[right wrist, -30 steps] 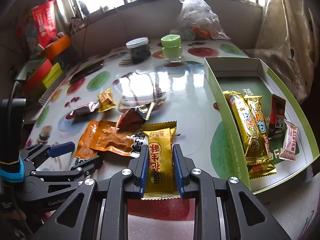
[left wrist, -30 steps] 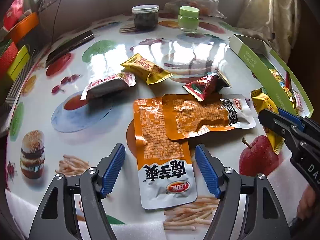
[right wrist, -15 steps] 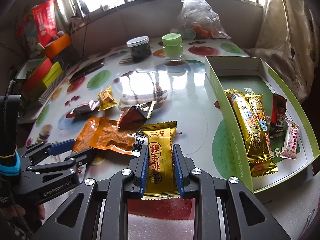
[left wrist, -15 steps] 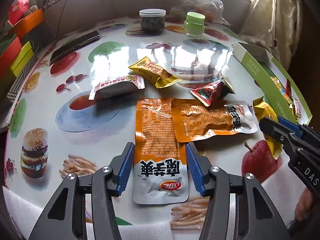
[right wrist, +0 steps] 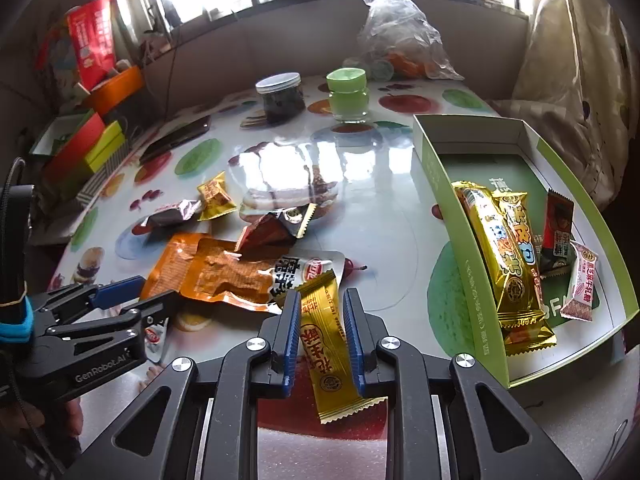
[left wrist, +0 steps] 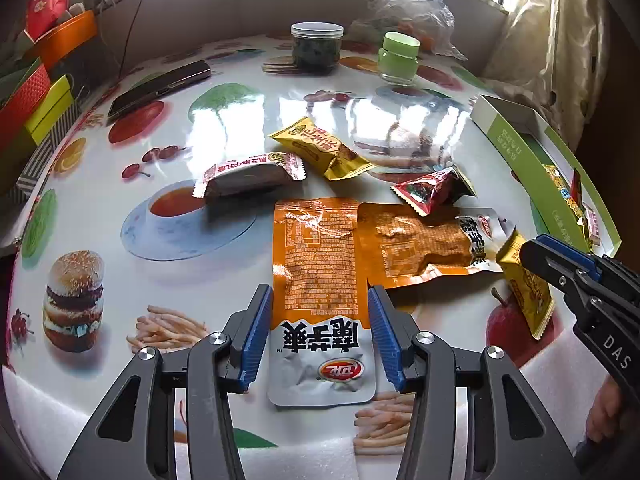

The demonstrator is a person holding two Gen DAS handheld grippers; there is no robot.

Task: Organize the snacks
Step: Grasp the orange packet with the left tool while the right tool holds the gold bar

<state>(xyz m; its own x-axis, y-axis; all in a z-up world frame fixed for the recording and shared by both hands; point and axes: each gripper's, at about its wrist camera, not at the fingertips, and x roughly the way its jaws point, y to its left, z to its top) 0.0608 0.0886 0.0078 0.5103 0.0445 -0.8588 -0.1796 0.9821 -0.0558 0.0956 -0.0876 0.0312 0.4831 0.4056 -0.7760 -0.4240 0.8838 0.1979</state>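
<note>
My left gripper (left wrist: 320,300) has closed its blue pads onto both edges of an orange-and-silver snack pouch (left wrist: 320,272) that lies flat on the table. A second orange pouch (left wrist: 420,244) overlaps it on the right. My right gripper (right wrist: 322,304) is shut on a gold snack bar (right wrist: 328,332), which sits tilted between the pads; it also shows in the left wrist view (left wrist: 524,280). The green box (right wrist: 448,292) to the right holds gold bars (right wrist: 504,264) and small packets.
A red triangular packet (left wrist: 432,190), a yellow packet (left wrist: 320,148) and a red-white bar (left wrist: 248,172) lie on the printed tablecloth. A dark jar (left wrist: 316,46), a green-lidded jar (left wrist: 398,58), a phone (left wrist: 160,88) and a plastic bag stand at the back.
My left gripper moved forward over the orange pouch and closed from wide open onto its edges. The gold bar in my right gripper has tilted and the right gripper shifted slightly.
</note>
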